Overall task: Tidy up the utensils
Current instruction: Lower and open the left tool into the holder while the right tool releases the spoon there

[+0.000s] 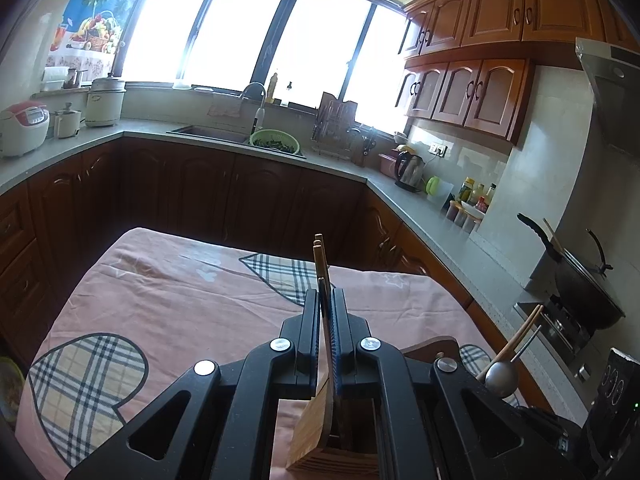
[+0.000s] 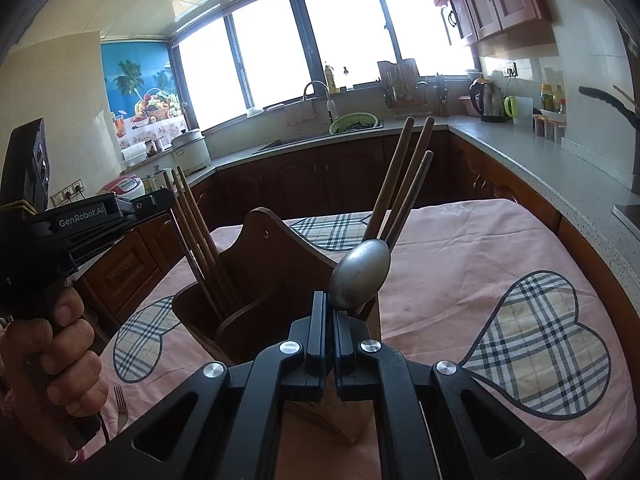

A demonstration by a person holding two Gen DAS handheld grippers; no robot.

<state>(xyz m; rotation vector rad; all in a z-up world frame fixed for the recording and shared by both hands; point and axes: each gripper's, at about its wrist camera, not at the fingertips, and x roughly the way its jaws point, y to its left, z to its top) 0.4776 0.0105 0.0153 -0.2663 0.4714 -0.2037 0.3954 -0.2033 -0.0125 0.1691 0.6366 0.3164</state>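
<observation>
Left gripper (image 1: pixel 326 320) clamped on chopsticks (image 1: pixel 320 256), right gripper (image 2: pixel 330 316) pinching spoon (image 2: pixel 360 276) above holder (image 2: pixel 276 280); early release risks tipping.

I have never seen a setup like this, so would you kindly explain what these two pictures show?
There is no robot here: a person holds a pair of hand-held tongs in each hand, with a wide-angle camera on each looking along its fingers. One picture is from the left tongs, the other from the right tongs. Both are shut. The left pair pinches wooden chopsticks above a wooden utensil holder, which stands on a table with a pink cloth. The right pair sits just below a metal spoon in the holder; whether it grips it I cannot tell. A fork lies on the cloth.
</observation>
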